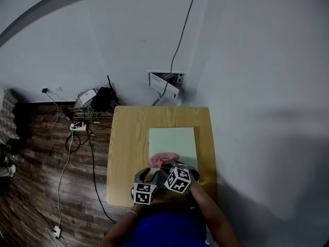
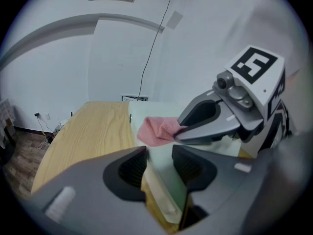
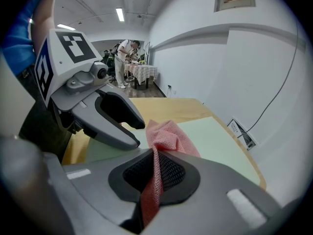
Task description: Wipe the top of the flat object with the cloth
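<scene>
Right gripper (image 3: 155, 153) is clamped on a pink cloth (image 3: 168, 133), which bunches on the near end of the pale green board (image 1: 172, 140). Left gripper (image 2: 159, 163) pinches the board's near edge, apparently to steady it. The wiping looks barely begun: nearly all the board beyond the cloth is still to cover. That stretch is bare and open. The board lies close to the wooden table's (image 1: 126, 138) right edge, and the grippers crowd each other.

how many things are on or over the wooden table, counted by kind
pink cloth: 1
pale green flat board: 1
hand-held gripper: 2 (left hand-held gripper, right hand-held gripper)
total: 4
</scene>
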`<state>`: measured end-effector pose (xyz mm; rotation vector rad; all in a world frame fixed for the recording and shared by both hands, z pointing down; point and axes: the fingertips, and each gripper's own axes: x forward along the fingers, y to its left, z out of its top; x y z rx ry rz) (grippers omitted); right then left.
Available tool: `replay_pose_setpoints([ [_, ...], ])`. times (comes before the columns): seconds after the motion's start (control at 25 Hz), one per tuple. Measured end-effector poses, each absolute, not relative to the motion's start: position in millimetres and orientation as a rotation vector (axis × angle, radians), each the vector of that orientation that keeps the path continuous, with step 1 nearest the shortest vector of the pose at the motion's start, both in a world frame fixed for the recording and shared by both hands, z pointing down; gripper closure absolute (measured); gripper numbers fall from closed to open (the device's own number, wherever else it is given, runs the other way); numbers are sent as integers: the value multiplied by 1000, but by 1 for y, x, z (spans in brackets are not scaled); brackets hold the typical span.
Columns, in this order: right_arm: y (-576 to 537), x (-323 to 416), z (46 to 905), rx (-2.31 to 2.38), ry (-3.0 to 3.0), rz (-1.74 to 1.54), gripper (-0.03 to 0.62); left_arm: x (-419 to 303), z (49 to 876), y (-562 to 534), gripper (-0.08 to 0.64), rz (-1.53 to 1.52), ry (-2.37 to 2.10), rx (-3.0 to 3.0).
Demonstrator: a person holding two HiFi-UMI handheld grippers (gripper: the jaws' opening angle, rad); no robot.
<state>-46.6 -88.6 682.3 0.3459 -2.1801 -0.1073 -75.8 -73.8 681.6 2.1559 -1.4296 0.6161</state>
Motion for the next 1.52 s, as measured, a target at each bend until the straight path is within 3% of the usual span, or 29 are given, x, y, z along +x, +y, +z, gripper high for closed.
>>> replay_pose_setpoints([
  [1.52,-98,73,687,617,-2101,69,577,-74,682,-75,393,617,-1427,2160],
])
